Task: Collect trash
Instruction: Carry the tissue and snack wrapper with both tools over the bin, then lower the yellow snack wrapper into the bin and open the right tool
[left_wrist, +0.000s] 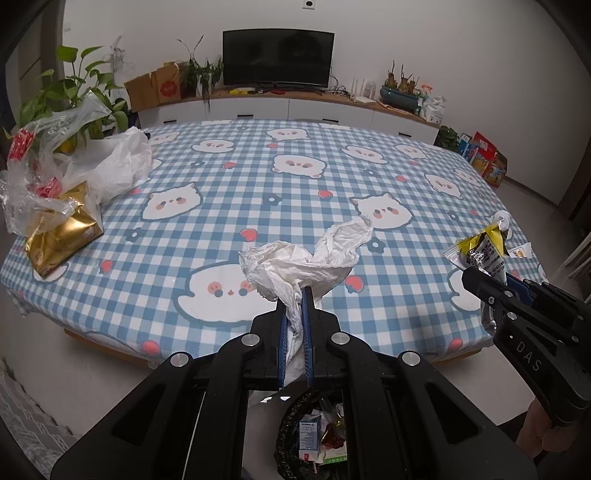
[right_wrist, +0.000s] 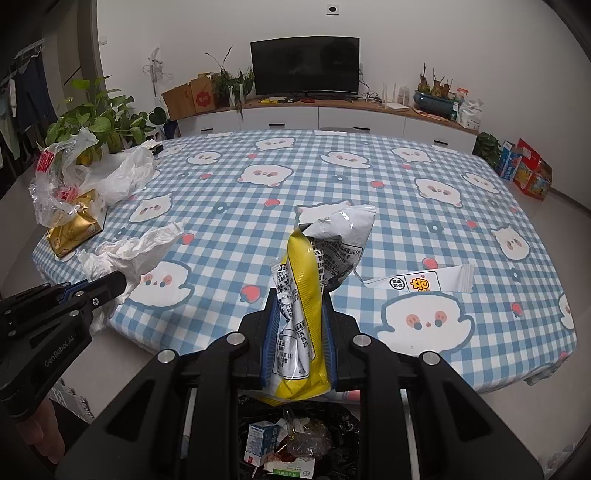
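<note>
The left tool (left_wrist: 294, 299) is clamped tight on a crumpled white tissue (left_wrist: 306, 258), light, limp and easily torn, best held by its bunched middle as it is now. The right tool (right_wrist: 298, 306) is closed on a yellow-and-white snack wrapper (right_wrist: 317, 258), thin, crackly and probably slippery, gripped along its folded length. Both hands angle their tools downward at the near edge of the counter (left_wrist: 258, 177), each load held above the black-lined bin (right_wrist: 299, 439); another wrapper (right_wrist: 421, 282) lies on the counter.

Crumpled white tissue (left_wrist: 295, 266); yellow-white wrapper (right_wrist: 310, 291); both above bin (right_wrist: 299, 439)
</note>
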